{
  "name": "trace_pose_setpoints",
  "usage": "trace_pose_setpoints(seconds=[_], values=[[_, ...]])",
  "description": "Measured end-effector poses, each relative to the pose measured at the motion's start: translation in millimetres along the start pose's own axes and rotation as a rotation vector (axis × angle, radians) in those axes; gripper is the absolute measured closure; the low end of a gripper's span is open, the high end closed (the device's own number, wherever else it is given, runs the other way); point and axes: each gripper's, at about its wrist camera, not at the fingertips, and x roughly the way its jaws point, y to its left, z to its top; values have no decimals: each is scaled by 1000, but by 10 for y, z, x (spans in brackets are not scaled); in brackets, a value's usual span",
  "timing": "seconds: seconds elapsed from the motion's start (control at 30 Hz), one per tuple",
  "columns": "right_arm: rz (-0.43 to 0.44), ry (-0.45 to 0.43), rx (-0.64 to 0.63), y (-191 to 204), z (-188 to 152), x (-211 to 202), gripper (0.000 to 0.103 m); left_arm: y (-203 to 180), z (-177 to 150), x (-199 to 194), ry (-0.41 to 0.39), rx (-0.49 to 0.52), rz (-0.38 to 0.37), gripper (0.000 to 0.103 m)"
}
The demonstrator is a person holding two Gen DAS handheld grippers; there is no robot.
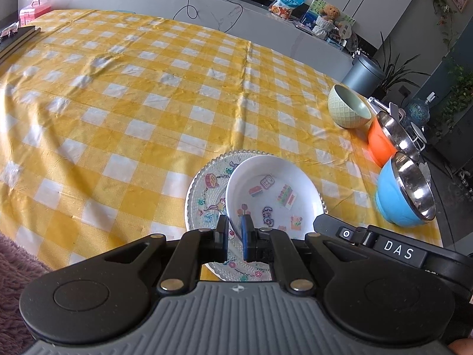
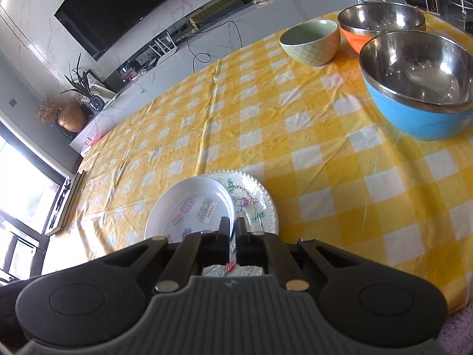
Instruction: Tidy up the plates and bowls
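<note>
1. Tablecloth (image 1: 147, 112): yellow-and-white check.
2. White plate (image 1: 272, 195): coloured cartoon stickers.
3. Beaded plate (image 2: 257, 204): clear, cartoon prints.
4. Bowls: pale green bowl (image 2: 310, 43), lattice-embossed; orange bowl (image 1: 381, 145); blue bowl (image 2: 419, 115).

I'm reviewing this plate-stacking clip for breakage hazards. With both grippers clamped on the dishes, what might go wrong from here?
1. The left gripper pinches only the rim of the white plate, which sits tilted on the glass plate; it could slip and drop.
2. The right gripper holds just the glass plate's near edge, so uneven lifting may make the white plate slide off.
3. The blue bowl stands nearby; a sideways swing might clip it.
</note>
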Motion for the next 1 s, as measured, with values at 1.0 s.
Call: trace_pose_setpoints(seconds=[1.0], values=[[11, -4, -23, 19, -23, 21, 82, 6, 5, 19, -7, -1, -8, 67]])
